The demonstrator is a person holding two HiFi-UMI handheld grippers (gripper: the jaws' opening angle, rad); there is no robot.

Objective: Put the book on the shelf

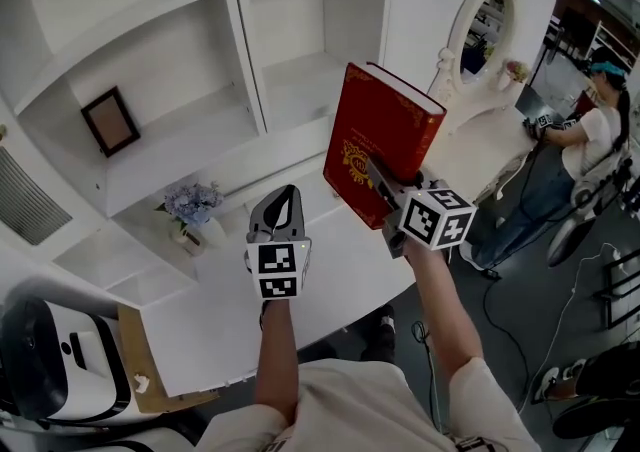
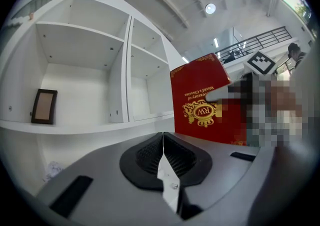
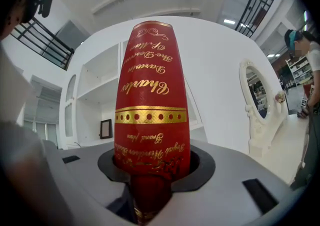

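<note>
White tabletop lies nearest, lower centre of the head view, bare where we can see it.

- Left tool, lower centre: jaws closed together. A thin white sliver sits at their seam and we cannot tell what it is. It holds nothing of the task.
- Right tool, just right of it: jaws part-way open and clamped on the lower end of the red book. In the right gripper view the spine stands up from between the pads, gold lettering facing the camera.
- The book is in the air at frame centre, above the tabletop and in front of the shelf unit, touching neither as far as we can see.
- Beyond, a small picture frame stands in a left compartment and a vase of flowers sits lower left. The right-hand compartments look free.
- Farther right are an oval mirror and a person.

Progress, as we judge it: the pick-up is done and the book is raised. Still to do are carrying it into a compartment, setting it down and letting go.
</note>
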